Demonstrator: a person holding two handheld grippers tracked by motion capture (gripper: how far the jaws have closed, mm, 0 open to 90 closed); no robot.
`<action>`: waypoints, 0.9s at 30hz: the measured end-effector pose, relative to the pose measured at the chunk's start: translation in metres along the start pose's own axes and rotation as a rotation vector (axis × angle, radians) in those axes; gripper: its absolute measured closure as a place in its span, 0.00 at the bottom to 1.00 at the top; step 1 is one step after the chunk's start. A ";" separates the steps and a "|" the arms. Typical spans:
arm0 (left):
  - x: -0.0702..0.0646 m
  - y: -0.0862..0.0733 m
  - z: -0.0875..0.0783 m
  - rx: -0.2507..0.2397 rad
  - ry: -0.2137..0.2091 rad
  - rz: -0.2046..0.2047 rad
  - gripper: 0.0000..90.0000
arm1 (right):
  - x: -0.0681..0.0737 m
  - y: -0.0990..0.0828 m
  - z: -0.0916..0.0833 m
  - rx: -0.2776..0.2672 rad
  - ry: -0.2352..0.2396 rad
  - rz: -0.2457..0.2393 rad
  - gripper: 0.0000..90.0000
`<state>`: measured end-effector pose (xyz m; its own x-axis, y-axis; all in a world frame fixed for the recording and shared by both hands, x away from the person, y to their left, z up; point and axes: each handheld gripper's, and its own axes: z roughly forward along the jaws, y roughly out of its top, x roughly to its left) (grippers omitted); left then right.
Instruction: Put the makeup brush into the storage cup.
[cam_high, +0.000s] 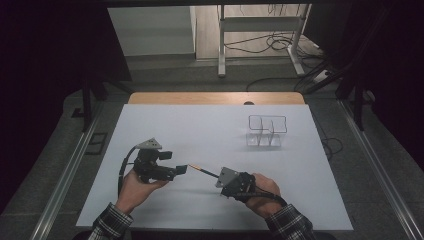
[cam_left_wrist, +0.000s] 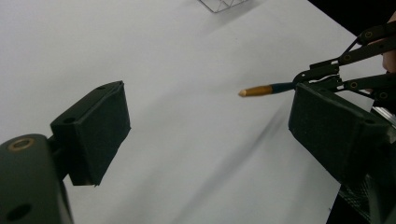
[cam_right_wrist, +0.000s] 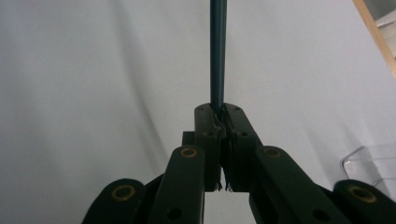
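**Pencil pinched in right gripper, left jaws spread**

Right gripper (cam_high: 218, 176) clamped tight on a dark pencil (cam_high: 202, 170) — gold-tipped end held above the white table (cam_high: 200, 130), pointing at the left gripper (cam_high: 183, 170). Left jaws wide apart, nothing between them — pencil tip just beyond. Clear divided organizer (cam_high: 267, 131) well apart, farther back.

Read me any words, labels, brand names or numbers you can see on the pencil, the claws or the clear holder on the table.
No readable text in these pictures.
Pencil: dark shaft with a gold end, no print that can be made out.
Left claw and right claw: plain black, no labels.
Clear holder: no markings visible.
White table cover: blank.
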<state>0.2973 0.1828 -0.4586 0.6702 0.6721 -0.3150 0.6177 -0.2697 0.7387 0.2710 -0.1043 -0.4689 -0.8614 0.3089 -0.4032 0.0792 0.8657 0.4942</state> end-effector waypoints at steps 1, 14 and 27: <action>0.000 0.000 0.000 -0.002 -0.004 -0.002 0.15 | -0.001 -0.001 0.000 -0.002 0.002 0.016 0.94; 0.001 -0.005 0.005 -0.071 -0.103 -0.078 0.27 | -0.008 -0.007 -0.006 -0.041 0.025 0.174 0.94; -0.008 -0.009 0.026 -0.078 -0.221 -0.151 0.51 | -0.006 -0.005 -0.006 -0.074 0.036 0.267 0.94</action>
<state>0.2974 0.1620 -0.4785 0.6516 0.5315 -0.5413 0.6899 -0.1184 0.7141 0.2731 -0.1130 -0.4643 -0.8324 0.5071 -0.2237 0.2702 0.7237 0.6350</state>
